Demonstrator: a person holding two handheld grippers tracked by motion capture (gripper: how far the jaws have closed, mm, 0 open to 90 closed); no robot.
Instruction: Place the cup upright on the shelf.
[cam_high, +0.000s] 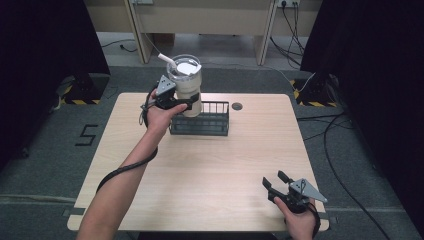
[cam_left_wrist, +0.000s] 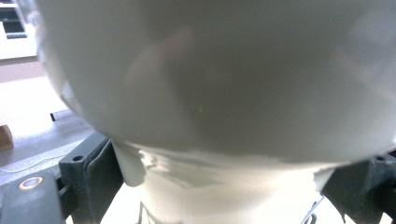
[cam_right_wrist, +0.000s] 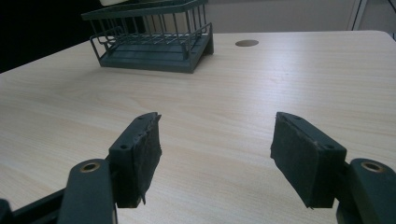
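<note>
The white tumbler (cam_high: 187, 85) is clamped by the left gripper (cam_high: 181, 103) above the wire basket (cam_high: 200, 120). The right gripper (cam_high: 278, 183) is held wide apart, empty, near the table (cam_high: 210, 170) edge. The tumbler's base is hidden.

left hand-held gripper (cam_high: 186, 101) clamped, arm extended forward; right hand-held gripper (cam_high: 275, 184) jaws apart, idle

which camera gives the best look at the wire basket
The right gripper view: the wire basket sits unobstructed, bars and base clear. In the high view the basket is smaller, the cup overlapping its left end.
</note>
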